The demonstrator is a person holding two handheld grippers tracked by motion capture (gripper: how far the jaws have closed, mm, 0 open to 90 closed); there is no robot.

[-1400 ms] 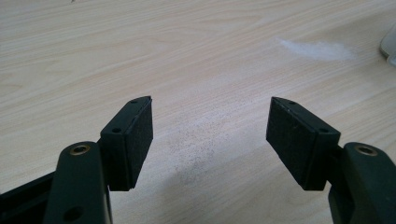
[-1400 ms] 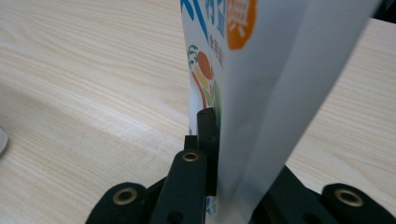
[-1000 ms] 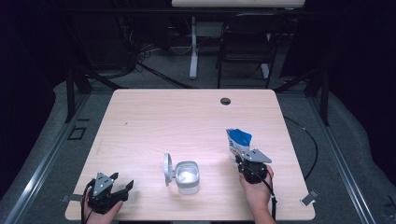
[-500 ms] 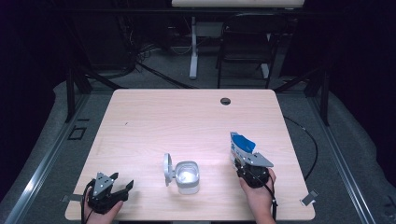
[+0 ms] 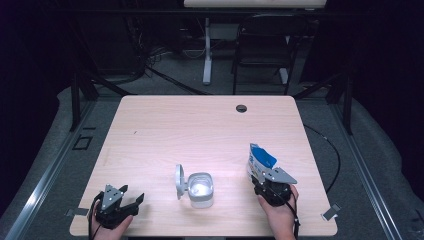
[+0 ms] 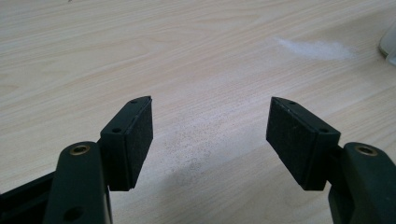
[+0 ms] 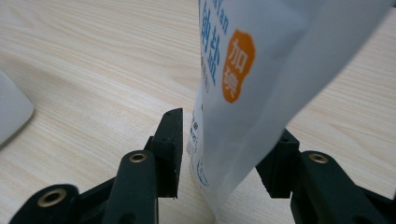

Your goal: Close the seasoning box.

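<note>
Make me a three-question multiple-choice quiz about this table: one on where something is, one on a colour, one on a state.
1. Where is the pouch?
A. by the right gripper
B. by the left gripper
C. at the table's far edge

2. What colour is the badge on the pouch?
A. green
B. orange
C. red

3. How is the container's lid?
A. shut
B. missing
C. flipped open

Answers: 1 A, it stands between that gripper's opened jaws; 2 B, seen in the right gripper view; 3 C, the lid stands up at the container's left.

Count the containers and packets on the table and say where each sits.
2. A white lidded container, lid open, near the front middle; a blue-and-white pouch at the front right, between the right gripper's opening jaws.
</note>
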